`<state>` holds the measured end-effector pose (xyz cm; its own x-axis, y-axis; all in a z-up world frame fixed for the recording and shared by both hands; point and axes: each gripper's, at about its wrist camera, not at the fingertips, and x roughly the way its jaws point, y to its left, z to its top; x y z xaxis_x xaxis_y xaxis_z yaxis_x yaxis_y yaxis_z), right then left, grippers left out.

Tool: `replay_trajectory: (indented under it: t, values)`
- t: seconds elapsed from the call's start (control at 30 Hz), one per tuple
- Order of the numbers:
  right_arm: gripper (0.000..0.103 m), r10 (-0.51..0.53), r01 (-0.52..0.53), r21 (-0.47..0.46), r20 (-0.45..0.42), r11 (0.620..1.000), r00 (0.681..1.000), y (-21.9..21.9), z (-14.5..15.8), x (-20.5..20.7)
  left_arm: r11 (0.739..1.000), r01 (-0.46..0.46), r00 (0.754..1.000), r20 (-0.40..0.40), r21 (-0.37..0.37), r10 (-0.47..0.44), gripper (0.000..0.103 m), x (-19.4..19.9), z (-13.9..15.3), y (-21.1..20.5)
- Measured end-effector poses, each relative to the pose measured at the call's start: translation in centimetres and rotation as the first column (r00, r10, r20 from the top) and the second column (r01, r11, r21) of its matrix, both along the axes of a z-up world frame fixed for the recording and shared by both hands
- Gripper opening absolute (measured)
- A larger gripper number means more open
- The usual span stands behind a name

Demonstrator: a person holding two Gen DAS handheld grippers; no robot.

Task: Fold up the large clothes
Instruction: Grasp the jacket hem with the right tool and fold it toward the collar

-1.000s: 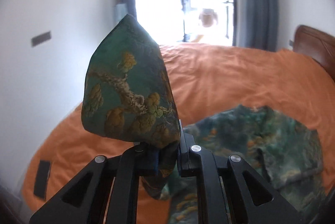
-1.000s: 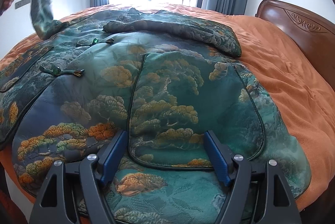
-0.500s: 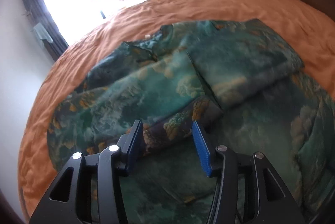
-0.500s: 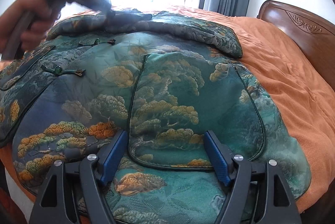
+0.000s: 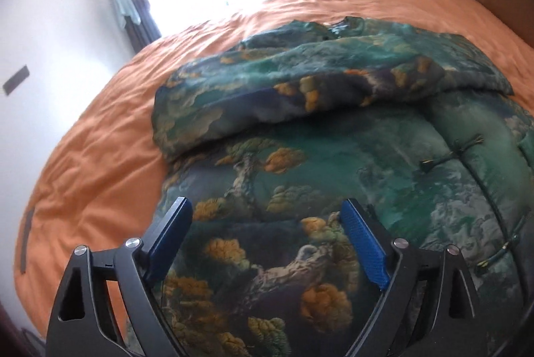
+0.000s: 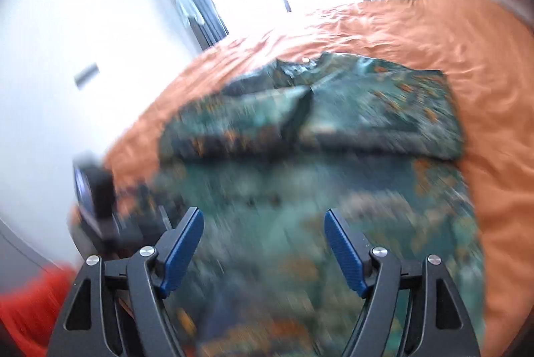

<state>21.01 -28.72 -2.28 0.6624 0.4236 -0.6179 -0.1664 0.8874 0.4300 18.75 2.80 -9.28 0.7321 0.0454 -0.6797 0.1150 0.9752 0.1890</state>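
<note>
Left wrist view, near field: my left gripper [image 5: 265, 215] stands with jaws wide apart, having just been opening; nothing lies between the pads, which hover over the hem end of the green brocade jacket [image 5: 333, 190]. The jacket fills the lower centre and right of the frame, spread on the orange bedspread [image 5: 100, 163], its long axis running away from me toward the upper right. Middle field: a folded-in sleeve [image 5: 300, 90] lies crosswise over the jacket's upper body. Right wrist view, blurred: my right gripper [image 6: 263, 233] is likewise apart and empty above the same near end of the garment. Both grippers sit at the hem; judged next fold, hem carried away toward the collar [image 5: 343, 23].
</note>
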Motion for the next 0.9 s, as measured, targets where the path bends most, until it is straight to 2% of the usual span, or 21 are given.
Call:
replay_trajectory:
  t: [0.07,0.17,0.27,0.3,0.33,0.37,0.4,0.47,0.53,0.57,0.63,0.7,0.8,0.87,0.9]
  values:
    - [0.076,-0.023,0.025,0.05,-0.054,0.998,0.998,-0.3,-0.5,5.5,0.998,-0.021,1.0,0.005,-0.061,0.021,0.092,-0.2,-0.1,0.9]
    - [0.076,-0.035,0.044,0.068,-0.136,0.997,0.99,-0.1,-2.8,13.8,0.996,-0.038,0.999,0.03,-0.075,0.04,0.092,-0.6,-0.3,1.0]
    - [0.076,-0.074,0.106,0.126,-0.238,0.986,0.969,0.0,-6.6,18.6,0.995,-0.043,0.998,0.035,-0.09,0.047,0.092,-0.6,-0.7,0.7]
    - [0.07,-0.075,0.117,0.146,-0.264,0.982,0.962,0.2,-7.6,19.5,0.994,-0.045,0.998,0.035,-0.095,0.048,0.092,-0.6,-0.9,0.9]
    - [0.057,-0.068,0.118,0.162,-0.287,0.98,0.956,0.7,-8.4,20.2,0.994,-0.046,0.998,0.037,-0.099,0.049,0.092,-0.7,-1.1,1.0]
    - [0.041,-0.052,0.107,0.169,-0.302,0.98,0.952,1.3,-9.0,20.5,0.994,-0.046,0.998,0.037,-0.101,0.05,0.092,-0.7,-1.2,1.0]
    - [0.016,-0.035,0.087,0.156,-0.309,0.984,0.95,1.9,-9.1,20.9,0.994,-0.046,0.998,0.037,-0.104,0.05,0.092,-0.6,-1.1,1.0]
    - [0.014,-0.042,0.064,0.087,-0.235,0.994,0.971,2.7,-7.3,21.0,0.993,-0.047,0.998,0.038,-0.108,0.051,0.092,-0.6,-1.2,1.0]
    - [0.014,-0.058,0.061,0.022,-0.103,0.998,0.993,3.1,-4.5,21.3,0.993,-0.047,0.998,0.043,-0.107,0.052,0.092,-0.7,-1.2,1.1]
    - [0.014,-0.075,0.075,-0.003,-0.069,0.997,0.995,3.0,-3.6,21.7,0.993,-0.047,0.998,0.045,-0.106,0.052,0.092,-0.7,-1.2,1.0]
    - [0.014,-0.105,0.103,-0.041,-0.06,0.994,0.993,2.6,-3.5,22.9,0.993,-0.048,0.998,0.044,-0.106,0.053,0.092,-0.7,-1.3,1.0]
    - [0.014,-0.14,0.131,-0.084,-0.101,0.988,0.985,2.1,-5.2,23.6,0.993,-0.049,0.998,0.039,-0.106,0.053,0.092,-0.7,-1.3,0.9]
    - [0.027,-0.122,0.1,-0.127,-0.18,0.987,0.976,2.3,-8.7,24.1,0.993,-0.048,0.999,0.017,-0.108,0.05,0.092,-0.4,-1.2,1.0]
    - [0.04,-0.098,0.076,-0.141,-0.152,0.987,0.984,2.6,-8.6,23.3,0.993,-0.045,0.999,-0.01,-0.11,0.044,0.092,-0.2,-0.8,1.1]
    - [0.052,-0.087,0.067,-0.141,-0.137,0.988,0.987,2.6,-8.0,22.7,0.993,-0.041,0.999,-0.025,-0.111,0.039,0.092,-0.1,-0.5,1.1]
